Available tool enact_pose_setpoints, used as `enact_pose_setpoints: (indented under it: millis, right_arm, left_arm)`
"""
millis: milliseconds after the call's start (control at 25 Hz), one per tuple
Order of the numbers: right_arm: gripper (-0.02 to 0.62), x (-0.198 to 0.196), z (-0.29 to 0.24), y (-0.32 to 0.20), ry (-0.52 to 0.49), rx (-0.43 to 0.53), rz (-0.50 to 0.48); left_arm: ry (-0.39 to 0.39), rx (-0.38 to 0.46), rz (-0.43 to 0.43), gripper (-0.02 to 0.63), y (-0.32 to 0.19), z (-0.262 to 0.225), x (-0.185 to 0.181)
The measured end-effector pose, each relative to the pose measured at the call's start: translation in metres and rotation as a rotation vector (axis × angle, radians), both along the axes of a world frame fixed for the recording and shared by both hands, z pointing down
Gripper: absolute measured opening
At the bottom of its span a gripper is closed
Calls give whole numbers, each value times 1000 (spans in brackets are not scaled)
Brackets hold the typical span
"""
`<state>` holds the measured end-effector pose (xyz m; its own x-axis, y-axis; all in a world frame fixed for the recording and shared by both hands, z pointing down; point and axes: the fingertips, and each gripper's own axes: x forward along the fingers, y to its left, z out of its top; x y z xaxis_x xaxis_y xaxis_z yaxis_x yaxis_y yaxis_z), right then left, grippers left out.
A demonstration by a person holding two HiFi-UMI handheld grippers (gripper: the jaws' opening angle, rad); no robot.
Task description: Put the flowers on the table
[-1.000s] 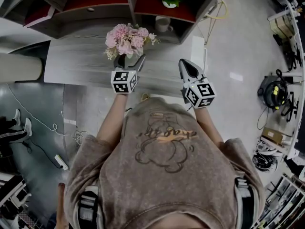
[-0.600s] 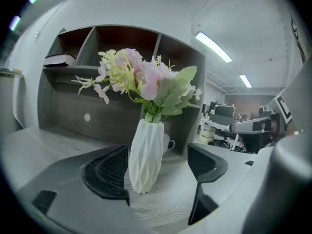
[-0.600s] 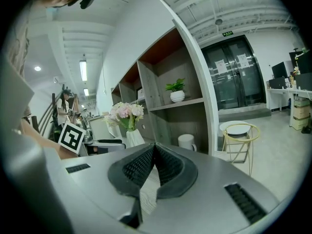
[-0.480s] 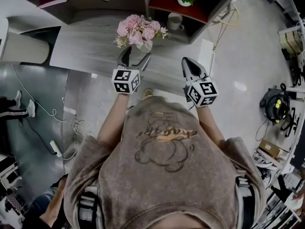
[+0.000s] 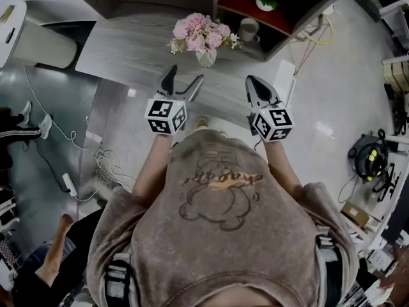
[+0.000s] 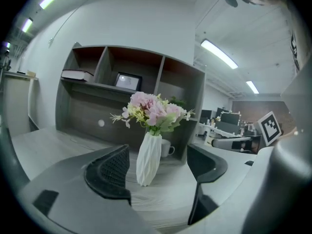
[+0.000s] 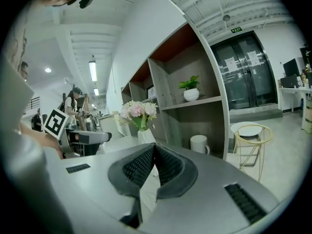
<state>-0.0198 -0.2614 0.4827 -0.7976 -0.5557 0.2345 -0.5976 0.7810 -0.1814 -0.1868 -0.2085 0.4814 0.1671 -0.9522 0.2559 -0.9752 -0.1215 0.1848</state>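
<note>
Though flowers (image 5: 201, 32) half-hide their vase (image 5: 206, 58), left gripper (image 5: 185, 76) gapes and right gripper (image 5: 252, 82) sits closed.

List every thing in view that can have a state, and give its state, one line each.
left gripper: open, empty, short of the vase.
right gripper: shut, empty.
vase: upright on the table, touched by neither gripper.
flowers: standing in the vase.
mug: upright in the shelf unit.
potted plant: upright on a shelf board.
book: lying flat on a shelf board.
</note>
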Motion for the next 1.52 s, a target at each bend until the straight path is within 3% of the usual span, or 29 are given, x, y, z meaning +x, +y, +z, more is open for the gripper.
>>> enact_pose_setpoints:
  millis: [200,440,600,1520]
  right_arm:
    - [-2,0,-7,1,1,21,-2]
    - [-2,7,-14,7,-10,40,10]
    - [-2,11,-15,9,-14,42,18]
    - [-2,4,-22,24,-23,66,27]
  left_arm:
    - [8,25,-60,334,19,-13,-13]
    - [-4,71,-100,104,36,-25,-24]
    - [-25,83,-118,18,39,-27,-26]
    - [-27,67,-92,18,46,-22,-20]
